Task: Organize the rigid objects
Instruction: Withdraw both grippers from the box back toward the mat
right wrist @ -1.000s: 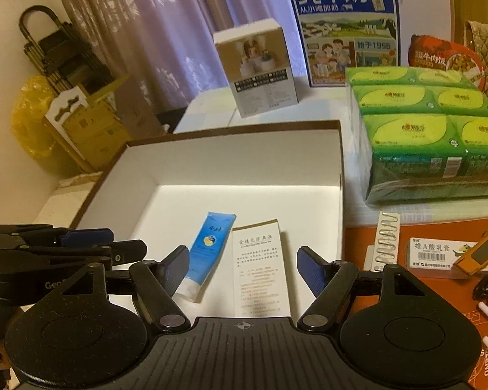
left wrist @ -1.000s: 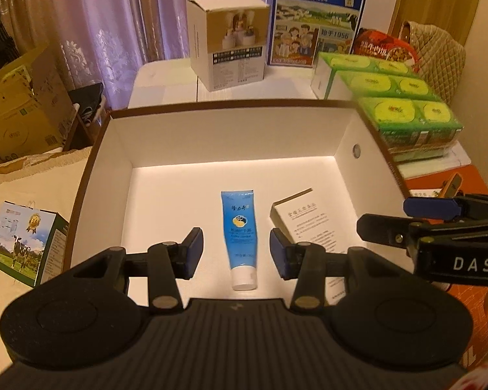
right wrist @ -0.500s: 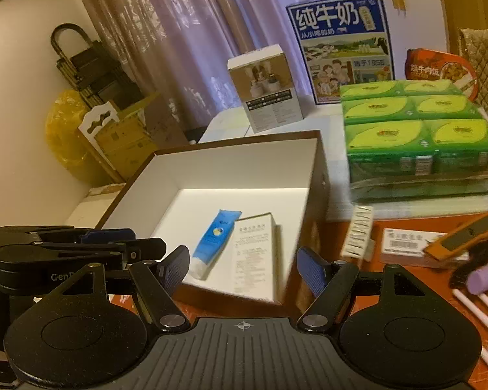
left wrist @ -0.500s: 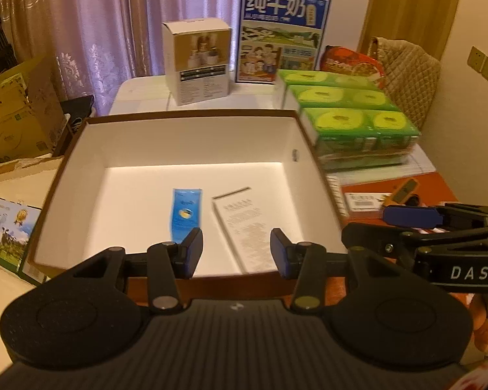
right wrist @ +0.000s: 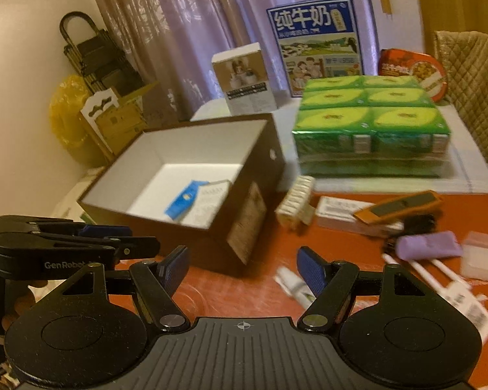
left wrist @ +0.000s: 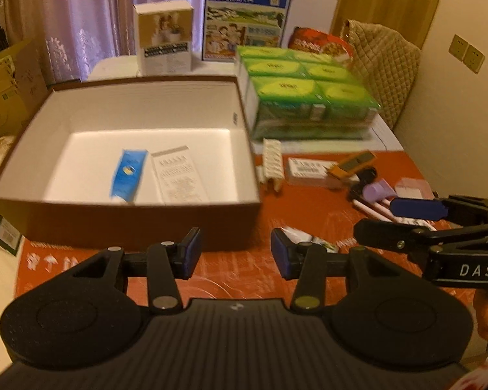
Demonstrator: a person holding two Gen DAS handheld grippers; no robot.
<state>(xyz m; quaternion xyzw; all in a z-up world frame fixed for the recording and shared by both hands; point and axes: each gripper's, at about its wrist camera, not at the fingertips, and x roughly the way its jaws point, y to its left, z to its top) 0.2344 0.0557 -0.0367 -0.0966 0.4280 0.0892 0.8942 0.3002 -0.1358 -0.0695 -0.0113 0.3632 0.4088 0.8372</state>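
A brown box (left wrist: pixel 244 120) with a white inside holds a blue tube (left wrist: pixel 128 170) and a white leaflet (left wrist: pixel 179 175). My left gripper (left wrist: pixel 236 252) hangs open over the red tabletop in front of the box, with nothing between its fingers. A small white tube (right wrist: pixel 292 287) lies by the right finger of my open, empty right gripper (right wrist: pixel 244 268). To the box's right lie a blister pack (right wrist: pixel 294 206), a white carton (right wrist: pixel 341 216), an orange flat tool (right wrist: pixel 400 206) and a purple piece (right wrist: pixel 426 245). The box (right wrist: pixel 257 175) stands ahead and left of that gripper.
Green tissue packs (left wrist: pixel 309 104) are stacked behind the loose items. A blue milk carton (left wrist: pixel 247 16) and a white box (left wrist: pixel 164 42) stand at the back. White sticks (right wrist: pixel 423 269) and a clear small case (right wrist: pixel 481 256) lie at the right. A quilted chair (left wrist: pixel 384 65) stands beyond.
Both grippers have drawn back from above the box to the red tabletop in front of it and shifted right. Their jaw widths look the same. The tube and leaflet stay in the box.
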